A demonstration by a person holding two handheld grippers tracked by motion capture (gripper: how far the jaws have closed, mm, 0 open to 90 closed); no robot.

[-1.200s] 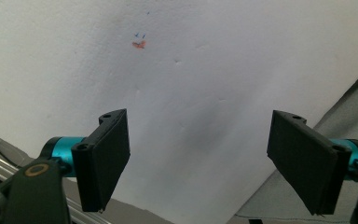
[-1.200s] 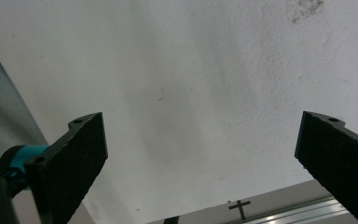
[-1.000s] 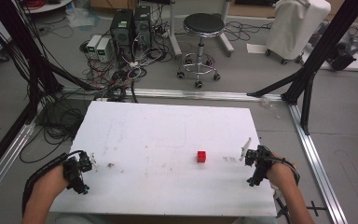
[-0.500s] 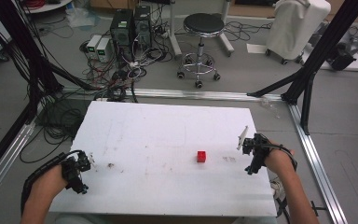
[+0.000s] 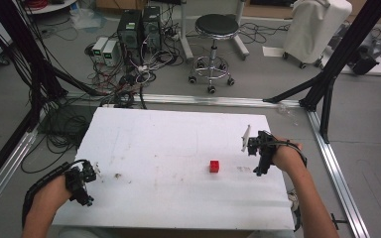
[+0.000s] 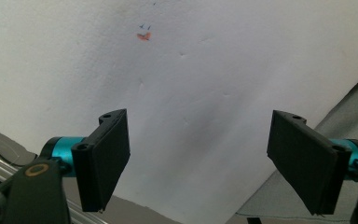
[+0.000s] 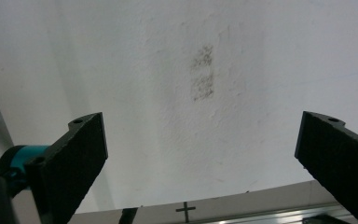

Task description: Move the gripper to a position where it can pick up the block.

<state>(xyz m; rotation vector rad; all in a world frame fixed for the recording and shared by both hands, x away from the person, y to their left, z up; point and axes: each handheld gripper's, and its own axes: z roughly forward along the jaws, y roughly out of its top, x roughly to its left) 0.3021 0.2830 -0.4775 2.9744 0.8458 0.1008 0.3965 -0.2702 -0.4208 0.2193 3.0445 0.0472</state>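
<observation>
We judge the red cube (image 5: 215, 166) light and stiff, grip opposite flat sides; both hand-held grippers wide open, empty

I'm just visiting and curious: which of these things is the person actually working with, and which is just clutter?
Likely in use: small red cube; white table; left gripper; right gripper.

Lying about: round black stool; black computer towers; floor cables.

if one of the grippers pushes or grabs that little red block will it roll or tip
The red block looks like a small cube lying flat on the white table, so a push would probably slide it, not roll it. It seems rigid and light for its size. Its flat faces should suit the jaws, though being so small it could twist if gripped off-centre.
</observation>
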